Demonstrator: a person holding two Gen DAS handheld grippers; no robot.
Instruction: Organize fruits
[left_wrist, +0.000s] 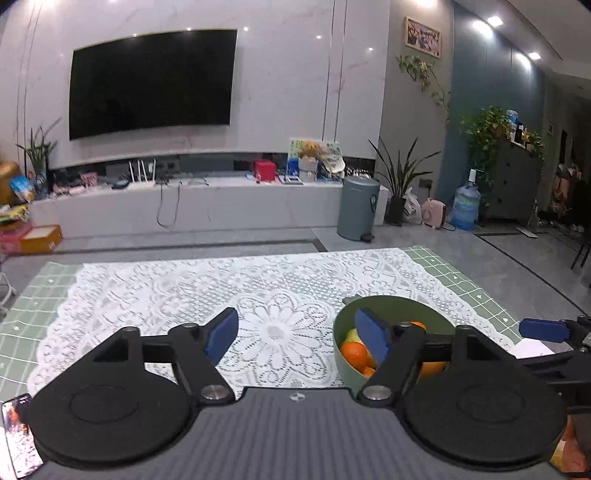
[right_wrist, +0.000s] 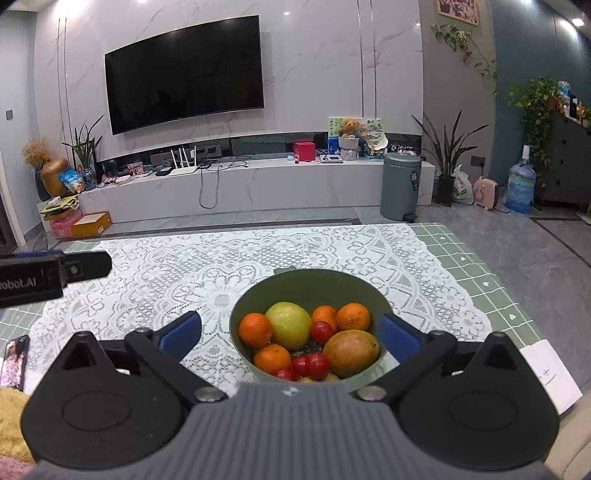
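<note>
Currently, the left gripper (left_wrist: 299, 338) is released, jaws spread wide over the lace tablecloth (left_wrist: 229, 288) with nothing between them. The right gripper (right_wrist: 290, 334) is likewise released, its blue pads standing apart from either side of the green bowl (right_wrist: 314, 284). This bowl holds oranges (right_wrist: 255, 329), a mango (right_wrist: 351, 352), a pale green fruit (right_wrist: 289, 325) and small red fruits (right_wrist: 317, 365); the fruit at its near rim is cut off by the gripper body. A phone (right_wrist: 14, 362) lies at the table's left edge, partly out of frame. A television (right_wrist: 184, 74) hangs on the far wall.
</note>
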